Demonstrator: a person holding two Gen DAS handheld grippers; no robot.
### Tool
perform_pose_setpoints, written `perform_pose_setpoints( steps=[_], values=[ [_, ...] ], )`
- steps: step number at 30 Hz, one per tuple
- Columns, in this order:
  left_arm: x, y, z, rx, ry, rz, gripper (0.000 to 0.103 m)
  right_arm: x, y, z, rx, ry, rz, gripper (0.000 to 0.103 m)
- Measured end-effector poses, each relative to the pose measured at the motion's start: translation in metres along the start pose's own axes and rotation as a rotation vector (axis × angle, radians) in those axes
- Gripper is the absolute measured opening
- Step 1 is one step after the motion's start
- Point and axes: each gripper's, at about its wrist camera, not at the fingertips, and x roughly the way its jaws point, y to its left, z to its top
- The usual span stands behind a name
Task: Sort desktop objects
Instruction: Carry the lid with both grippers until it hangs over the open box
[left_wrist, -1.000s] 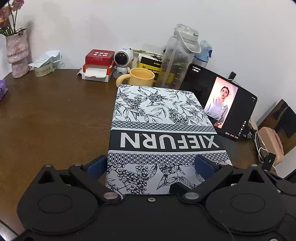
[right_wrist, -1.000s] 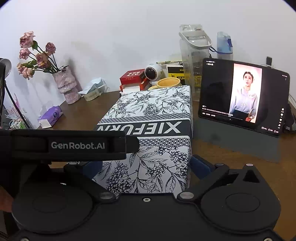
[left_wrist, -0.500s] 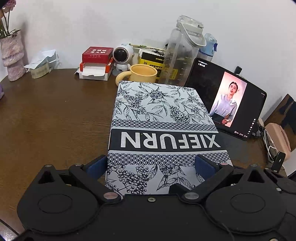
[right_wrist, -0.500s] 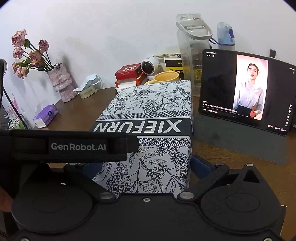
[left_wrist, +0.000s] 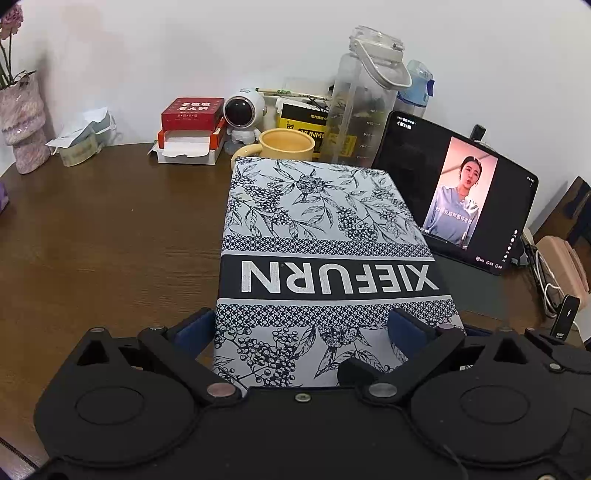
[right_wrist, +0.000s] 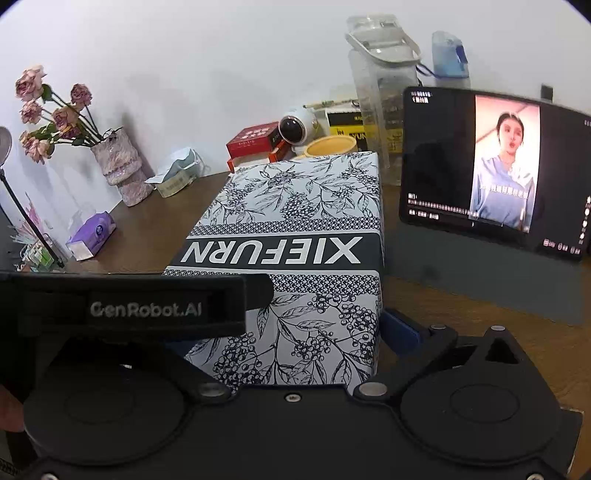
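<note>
Right tool (right_wrist: 291, 332) clamps patterned XIEFURN box (right_wrist: 295, 236); tablet (right_wrist: 495, 170) near, right; vase (right_wrist: 118, 166) far left.

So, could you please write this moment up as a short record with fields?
held item: patterned XIEFURN box, both claws at its near end
left claw: fingers against the box's two sides
right claw: right finger against the box's side, left finger hidden
box position: lengthwise, far end at the yellow mug
right of box: tablet playing a video
back row: red box, clear water jug
surface: brown wooden desk
</note>
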Motion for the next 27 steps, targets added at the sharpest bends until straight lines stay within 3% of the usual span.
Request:
perform_pose_setpoints(
  steps=[14, 24, 27],
  values=[
    [0.019, 0.004, 0.007, 0.017, 0.061, 0.015, 0.101, 0.013, -0.005, 0.005, 0.018, 0.049, 0.007, 0.1],
    [0.032, 0.021, 0.021, -0.047, 0.12, -0.023, 0.101, 0.018, -0.007, 0.012, 0.021, 0.069, 0.008, 0.099],
    [0.03, 0.031, 0.029, -0.049, 0.087, 0.015, 0.101, 0.018, -0.007, 0.015, 0.015, 0.072, 0.002, 0.099]
  ],
)
